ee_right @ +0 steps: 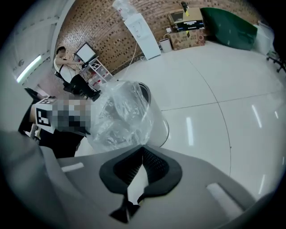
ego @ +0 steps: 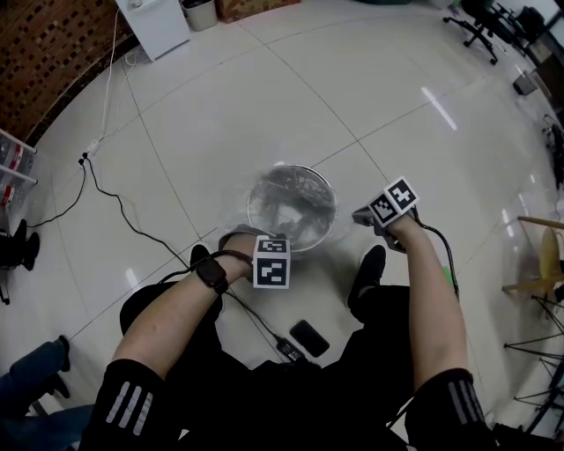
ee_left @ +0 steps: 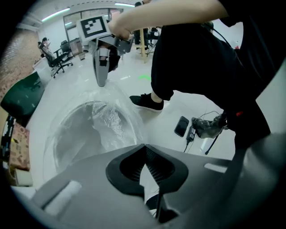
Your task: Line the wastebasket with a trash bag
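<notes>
A round mesh wastebasket (ego: 332, 211) stands on the white floor in front of the person's feet. A clear trash bag (ego: 291, 204) lies crumpled in and over its mouth. My left gripper (ego: 242, 236) is at the near-left rim, and my right gripper (ego: 361, 214) is at the right rim. In the left gripper view the left gripper (ee_left: 144, 145) is shut with a strip of the trash bag (ee_left: 96, 127) pinched between its jaws. In the right gripper view the right gripper (ee_right: 142, 150) is likewise shut on the trash bag (ee_right: 120, 116), which stretches over the wastebasket (ee_right: 156, 120).
A black phone (ego: 309, 337) and a power adapter (ego: 286, 350) lie on the floor between the person's legs. A black cable (ego: 115, 207) runs off to the left. A shoe (ego: 366, 273) stands right of the basket. A white cabinet (ego: 159, 25) and an office chair (ego: 480, 26) are far back.
</notes>
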A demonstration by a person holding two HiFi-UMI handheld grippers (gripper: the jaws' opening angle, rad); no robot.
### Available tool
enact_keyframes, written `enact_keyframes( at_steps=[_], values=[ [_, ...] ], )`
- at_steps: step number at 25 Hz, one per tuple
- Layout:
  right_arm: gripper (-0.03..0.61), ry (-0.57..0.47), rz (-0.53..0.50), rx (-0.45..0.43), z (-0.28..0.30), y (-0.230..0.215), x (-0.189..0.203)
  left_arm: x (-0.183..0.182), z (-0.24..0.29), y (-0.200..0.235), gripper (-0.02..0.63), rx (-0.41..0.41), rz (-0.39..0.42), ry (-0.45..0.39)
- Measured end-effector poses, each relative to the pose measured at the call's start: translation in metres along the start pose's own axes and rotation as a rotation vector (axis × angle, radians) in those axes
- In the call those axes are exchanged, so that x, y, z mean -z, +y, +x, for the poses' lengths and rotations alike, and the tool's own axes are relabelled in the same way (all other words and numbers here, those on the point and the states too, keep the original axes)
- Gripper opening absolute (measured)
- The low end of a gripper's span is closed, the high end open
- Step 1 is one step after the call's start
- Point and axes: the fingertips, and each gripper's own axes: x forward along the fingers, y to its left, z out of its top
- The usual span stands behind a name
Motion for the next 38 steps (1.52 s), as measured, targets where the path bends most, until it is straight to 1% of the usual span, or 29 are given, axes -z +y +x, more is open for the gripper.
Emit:
enact_keyframes(
  at_steps=[4,7,10,14,16,18,20,21,22,23,24,27,28,30,32,34,36,38],
  values=[
    [0.008,0.021,0.007,0.036,0.018,-0.012,0.008,0.013,0.027,-0.006,-0.005,-0.047,0.076,0.104],
    [0.008,0.000,0.017,0.055,0.027,-0.019,0.005,0.017,0.035,-0.009,0.020,-0.067,0.083,0.123],
    [0.008,-0.024,0.000,0.078,0.033,-0.024,-0.004,0.016,0.035,-0.009,0.029,-0.067,0.076,0.114],
    [0.009,-0.017,-0.019,0.054,0.034,-0.018,-0.007,0.015,0.029,-0.013,0.093,-0.044,0.068,0.094],
    [0.015,-0.018,-0.018,0.040,0.030,-0.014,-0.010,0.011,0.016,-0.012,0.095,-0.042,0.052,0.060],
    [0.026,-0.017,-0.023,0.022,0.025,-0.010,-0.012,0.004,-0.005,-0.013,0.095,-0.016,0.021,0.005],
    [0.028,-0.011,-0.031,0.004,0.021,-0.008,-0.012,-0.003,-0.030,-0.011,0.095,0.019,-0.028,-0.062],
    [0.028,-0.006,-0.037,0.001,0.018,-0.007,-0.012,-0.003,-0.044,-0.006,0.095,0.022,-0.063,-0.096],
    [0.030,-0.001,-0.042,0.002,0.016,-0.007,-0.011,0.000,-0.059,0.004,0.095,0.007,-0.105,-0.127],
    [0.034,0.001,-0.045,0.004,0.013,-0.008,-0.011,0.006,-0.073,0.019,0.095,-0.028,-0.155,-0.154],
    [0.041,0.000,-0.046,0.007,0.010,-0.009,-0.011,0.014,-0.088,0.039,0.095,-0.082,-0.210,-0.175],
    [0.082,-0.022,-0.046,0.009,-0.004,-0.011,-0.018,0.051,-0.124,0.104,0.095,-0.275,-0.377,-0.202],
    [0.088,-0.036,-0.046,0.010,-0.009,-0.011,-0.023,0.064,-0.132,0.121,0.095,-0.321,-0.430,-0.210],
    [0.106,-0.069,-0.049,0.016,-0.020,-0.012,-0.034,0.088,-0.138,0.145,0.102,-0.367,-0.524,-0.224],
    [0.110,-0.102,-0.060,0.030,-0.031,-0.012,-0.046,0.106,-0.134,0.158,0.117,-0.362,-0.597,-0.234],
    [0.112,-0.120,-0.084,0.055,-0.039,-0.009,-0.057,0.122,-0.122,0.166,0.118,-0.338,-0.646,-0.228],
    [0.112,-0.109,-0.116,0.085,-0.040,-0.006,-0.064,0.137,-0.105,0.173,0.136,-0.312,-0.674,-0.203],
    [0.112,-0.067,-0.155,0.117,-0.034,-0.005,-0.064,0.146,-0.088,0.179,0.147,-0.279,-0.702,-0.204]
  ],
)
